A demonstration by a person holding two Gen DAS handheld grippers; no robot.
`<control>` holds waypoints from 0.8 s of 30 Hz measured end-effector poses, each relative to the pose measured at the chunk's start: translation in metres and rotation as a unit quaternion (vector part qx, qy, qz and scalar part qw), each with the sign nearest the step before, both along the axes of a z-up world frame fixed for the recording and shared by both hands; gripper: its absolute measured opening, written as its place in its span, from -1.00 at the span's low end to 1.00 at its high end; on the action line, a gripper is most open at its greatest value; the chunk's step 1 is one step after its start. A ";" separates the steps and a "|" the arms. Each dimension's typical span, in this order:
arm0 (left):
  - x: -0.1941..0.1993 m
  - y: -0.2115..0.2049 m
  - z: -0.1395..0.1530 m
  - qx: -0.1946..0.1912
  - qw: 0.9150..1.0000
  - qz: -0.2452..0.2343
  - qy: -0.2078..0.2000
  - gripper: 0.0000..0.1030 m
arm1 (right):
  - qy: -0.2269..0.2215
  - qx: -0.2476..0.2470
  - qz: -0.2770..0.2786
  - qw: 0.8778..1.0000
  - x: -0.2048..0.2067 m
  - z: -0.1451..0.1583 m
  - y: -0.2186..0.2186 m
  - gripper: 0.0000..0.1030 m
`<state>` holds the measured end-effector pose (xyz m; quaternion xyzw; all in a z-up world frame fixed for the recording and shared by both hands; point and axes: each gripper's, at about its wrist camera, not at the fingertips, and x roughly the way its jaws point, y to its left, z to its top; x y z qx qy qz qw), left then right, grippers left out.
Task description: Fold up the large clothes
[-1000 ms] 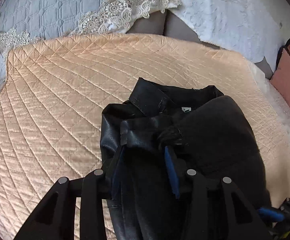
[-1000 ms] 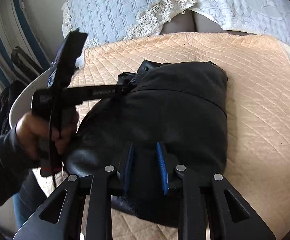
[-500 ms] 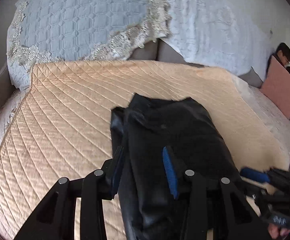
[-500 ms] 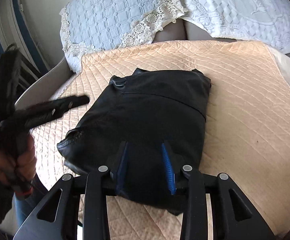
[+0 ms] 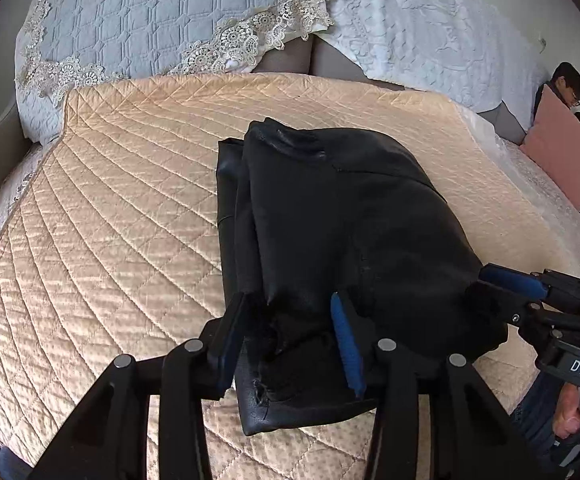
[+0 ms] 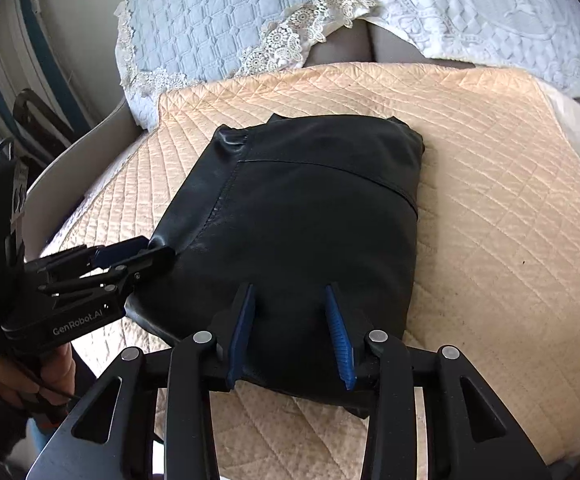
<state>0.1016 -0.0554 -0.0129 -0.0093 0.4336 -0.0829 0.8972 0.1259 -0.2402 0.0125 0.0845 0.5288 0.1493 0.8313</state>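
A black leather jacket [image 5: 350, 220] [image 6: 310, 220] lies folded into a compact bundle on the peach quilted bedspread [image 5: 129, 200] [image 6: 510, 220]. My left gripper [image 5: 290, 300] hovers at the bundle's near left corner. Its jaws are opening, and the corner lies between the blue pads with a gap on each side. It also shows in the right wrist view as the left gripper [image 6: 125, 256], beside the jacket's left edge. My right gripper [image 6: 288, 288] is over the near edge, jaws opening, the leather under them and not pinched. The left wrist view shows the right gripper [image 5: 506, 284] at the jacket's right side.
A light blue lace-trimmed pillow [image 5: 149, 12] and a white embroidered pillow [image 5: 430, 20] lean at the head of the bed. A pink cushion [image 5: 562, 156] and a person [image 5: 568, 84] are at the far right. The bed's near edge runs just under both grippers.
The jacket's collar and label are now covered by the folded-over layer. My left gripper has drawn back to the near corner. The right gripper's jaws have spread wider.
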 end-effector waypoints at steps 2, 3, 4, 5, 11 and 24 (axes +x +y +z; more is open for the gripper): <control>0.000 -0.001 0.000 0.001 1.000 0.000 -0.001 -0.10 | 0.000 -0.001 -0.001 1.000 0.000 0.000 -0.001 -0.19; 0.000 -0.001 0.000 0.000 1.000 0.000 -0.001 -0.10 | -0.001 -0.002 -0.001 1.000 0.000 0.000 -0.001 -0.15; 0.000 -0.001 0.000 -0.001 1.000 0.000 -0.001 -0.09 | -0.001 -0.004 -0.002 1.000 0.000 0.001 -0.002 -0.12; 0.000 -0.001 0.000 -0.001 1.000 0.000 0.000 -0.08 | 0.000 -0.004 -0.003 1.000 0.000 0.001 -0.003 -0.05; 0.005 0.004 -0.003 -0.010 1.000 0.009 0.010 0.07 | 0.011 0.005 -0.027 1.000 0.006 -0.004 -0.025 0.11; 0.015 0.007 0.001 -0.012 1.000 0.007 0.025 0.18 | 0.062 0.099 -0.071 0.991 0.029 -0.038 -0.066 0.26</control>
